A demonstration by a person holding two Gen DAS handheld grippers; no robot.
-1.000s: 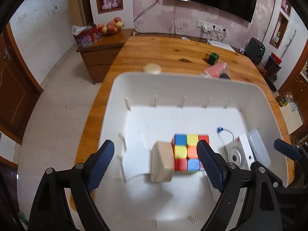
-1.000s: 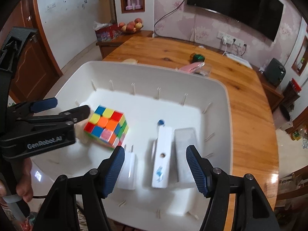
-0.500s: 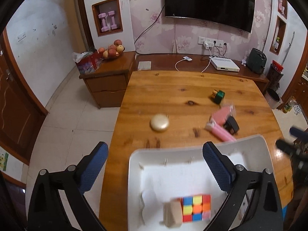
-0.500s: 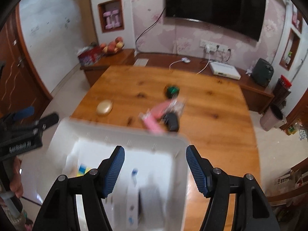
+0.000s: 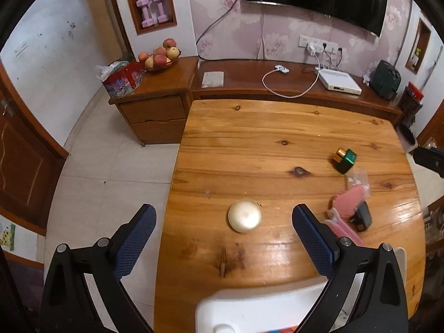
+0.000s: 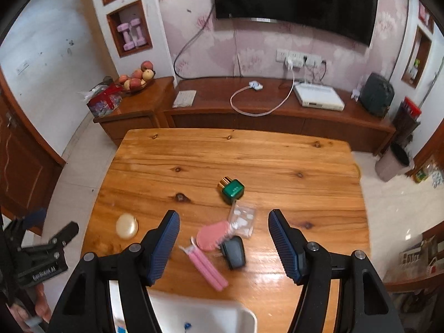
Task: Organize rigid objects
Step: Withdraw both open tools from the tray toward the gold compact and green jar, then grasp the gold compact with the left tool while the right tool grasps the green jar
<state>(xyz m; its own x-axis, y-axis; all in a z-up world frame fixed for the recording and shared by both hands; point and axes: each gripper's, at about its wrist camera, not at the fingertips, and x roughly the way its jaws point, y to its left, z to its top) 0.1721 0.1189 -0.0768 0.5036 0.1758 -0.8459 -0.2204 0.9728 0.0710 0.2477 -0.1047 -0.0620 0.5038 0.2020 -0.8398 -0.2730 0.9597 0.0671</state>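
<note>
While both grippers hang over the near edge of the desk [image 6: 249,155], neither carries anything, which suggests a fresh pick is being lined up. The left gripper [image 5: 223,238] stands at its widest, empty, its jaws framing the round cream compact [image 5: 245,216] that lies on the wood just beyond the white bin [image 5: 249,308]. The right gripper [image 6: 223,244] is about half open and also empty; between its jaws, further out from the bin, sits a loose cluster, probably grouped there as items not yet sorted.

Counted outward from the bin: one pink stick-shaped item [image 6: 206,267], one dark grey plug-like block [image 6: 234,251], one pink oval brush [image 6: 212,234], one clear blister pack [image 6: 242,219], and farthest away one green bottle with a gold cap [image 6: 231,190]. With the compact off to the left of that cluster, six things remain outside the bin. Only the bin's rim shows, so its contents cannot be counted.
</note>
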